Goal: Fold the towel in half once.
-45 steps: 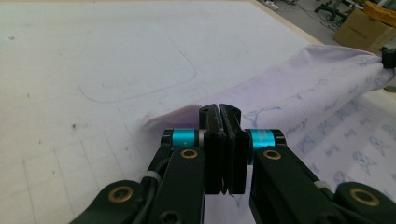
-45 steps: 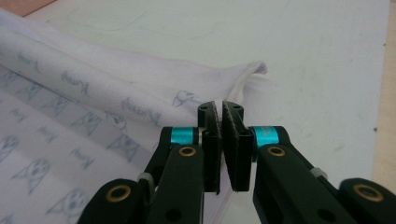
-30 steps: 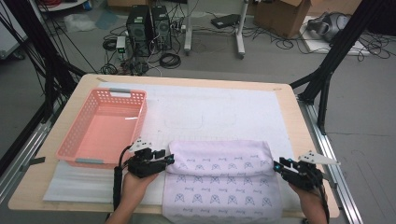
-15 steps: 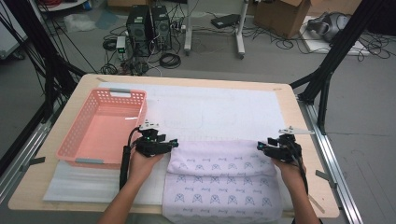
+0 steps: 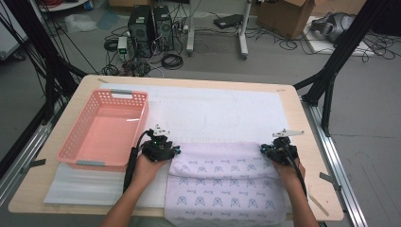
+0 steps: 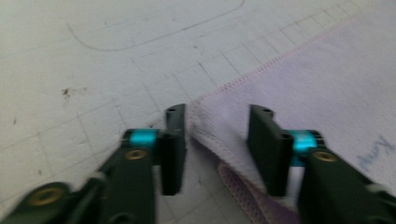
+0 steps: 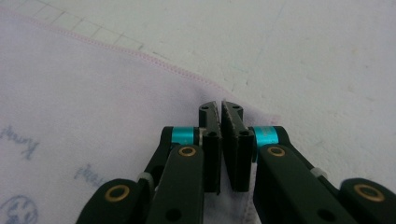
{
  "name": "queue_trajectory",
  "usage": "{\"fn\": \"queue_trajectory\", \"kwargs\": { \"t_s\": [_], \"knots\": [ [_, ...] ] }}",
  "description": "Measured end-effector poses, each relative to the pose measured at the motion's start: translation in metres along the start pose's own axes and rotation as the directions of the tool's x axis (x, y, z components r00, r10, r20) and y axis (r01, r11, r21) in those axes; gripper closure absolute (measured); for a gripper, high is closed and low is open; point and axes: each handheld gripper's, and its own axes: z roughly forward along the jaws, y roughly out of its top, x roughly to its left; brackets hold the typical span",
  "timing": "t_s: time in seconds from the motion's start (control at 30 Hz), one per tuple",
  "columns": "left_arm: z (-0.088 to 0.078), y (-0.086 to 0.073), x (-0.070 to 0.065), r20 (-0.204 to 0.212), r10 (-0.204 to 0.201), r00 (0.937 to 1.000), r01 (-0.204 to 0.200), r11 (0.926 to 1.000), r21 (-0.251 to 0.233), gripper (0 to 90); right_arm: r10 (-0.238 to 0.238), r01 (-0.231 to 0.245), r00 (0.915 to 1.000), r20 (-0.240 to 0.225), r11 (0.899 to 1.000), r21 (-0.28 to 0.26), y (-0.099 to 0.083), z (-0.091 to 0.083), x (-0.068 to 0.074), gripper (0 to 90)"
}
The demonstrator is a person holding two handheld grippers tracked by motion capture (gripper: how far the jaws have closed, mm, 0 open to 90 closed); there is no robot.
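A lavender towel [image 5: 222,179] with a blue printed pattern lies folded over on the white mat, its front part hanging toward the table's near edge. My left gripper [image 5: 175,150] is at the fold's far left corner. In the left gripper view the jaws [image 6: 217,116] have just been closing but still stand apart, with the towel's corner [image 6: 327,84] between them. My right gripper [image 5: 263,149] is at the far right corner. Its jaws [image 7: 220,109] have just closed and pinch the towel's edge [image 7: 93,93].
A pink plastic basket [image 5: 130,93], with nothing in it, stands on the table's left side beside my left hand. The white gridded mat [image 5: 213,109] covers most of the wooden table [image 5: 293,94]. Computers, cables and boxes sit on the floor beyond.
Both hands moved away from the table's near edge to the fold's far corners, the right one also inward. Both pairs of jaws have narrowed since half a second ago.
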Motion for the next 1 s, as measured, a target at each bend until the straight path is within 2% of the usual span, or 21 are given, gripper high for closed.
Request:
{"fn": "queue_trajectory", "kwargs": {
  "t_s": [0.03,0.1,0.13,0.2,0.3,0.4,0.47,0.5,0.63,0.73,0.77,0.83,0.97,1.0],
  "knots": [
    [0.0,0.0,-0.002,0.026,0.009,0.9996,-0.009,1.0,0.0,77.8,0.0,0.0,1.0,0.004,1.0,-0.001,0.0,0.0,0.0,86.7],
    [0.0,0.001,-0.008,-0.003,0.052,0.9987,-0.052,0.9987,0.001,84.4,0.002,-0.002,1.0,0.008,1.0,-0.018,-0.002,-0.002,0.001,87.0],
    [0.0,0.001,-0.009,-0.007,0.056,0.9984,-0.056,0.9984,0.0,84.9,0.009,-0.009,0.9999,0.006,1.0,-0.023,-0.004,-0.002,0.0,87.1],
    [-0.003,0.002,-0.007,-0.004,0.036,0.9994,-0.036,0.9992,-0.02,85.2,0.018,-0.018,0.9998,0.006,0.999,-0.046,-0.008,-0.005,0.0,87.2],
    [-0.009,0.003,-0.006,0.015,0.011,0.9998,-0.01,0.9969,-0.078,85.2,0.021,-0.021,0.9998,-0.003,0.996,-0.086,-0.009,-0.013,0.0,87.2],
    [-0.018,0.003,-0.007,0.03,0.026,0.9992,-0.021,0.9912,-0.131,85.6,0.028,-0.03,0.9995,-0.016,0.989,-0.145,-0.011,-0.023,0.0,87.2],
    [-0.026,0.002,-0.009,0.064,-0.001,0.998,0.013,0.9817,-0.19,85.5,0.032,-0.036,0.9993,-0.02,0.983,-0.18,-0.013,-0.03,0.001,87.2],
    [-0.03,0.001,-0.01,0.082,-0.009,0.9966,0.026,0.9789,-0.202,85.5,0.035,-0.039,0.9991,-0.025,0.979,-0.199,-0.015,-0.034,0.001,87.1],
    [-0.04,-0.006,-0.014,0.1,-0.01,0.9949,0.031,0.9755,-0.218,85.4,0.052,-0.061,0.9976,-0.045,0.972,-0.225,-0.025,-0.044,0.003,87.1],
    [-0.051,-0.012,-0.018,0.131,-0.022,0.9911,0.055,0.9659,-0.253,85.4,0.049,-0.062,0.9973,-0.055,0.966,-0.252,-0.03,-0.053,0.006,87.1],
    [-0.055,-0.014,-0.02,0.142,-0.021,0.9897,0.057,0.9649,-0.256,85.4,0.046,-0.06,0.9972,-0.06,0.963,-0.261,-0.032,-0.058,0.008,87.1],
    [-0.062,-0.018,-0.024,0.159,-0.01,0.9872,0.051,0.9666,-0.251,85.4,0.041,-0.06,0.9965,-0.073,0.959,-0.278,-0.037,-0.068,0.011,87.1],
    [-0.076,-0.028,-0.032,0.187,0.008,0.9824,0.042,0.9636,-0.264,85.3,0.032,-0.06,0.9945,-0.099,0.954,-0.293,-0.052,-0.091,0.019,87.1],
    [-0.08,-0.032,-0.033,0.205,0.008,0.9788,0.046,0.9648,-0.259,85.3,0.037,-0.068,0.9933,-0.109,0.953,-0.294,-0.056,-0.094,0.02,87.1]
  ]
}}
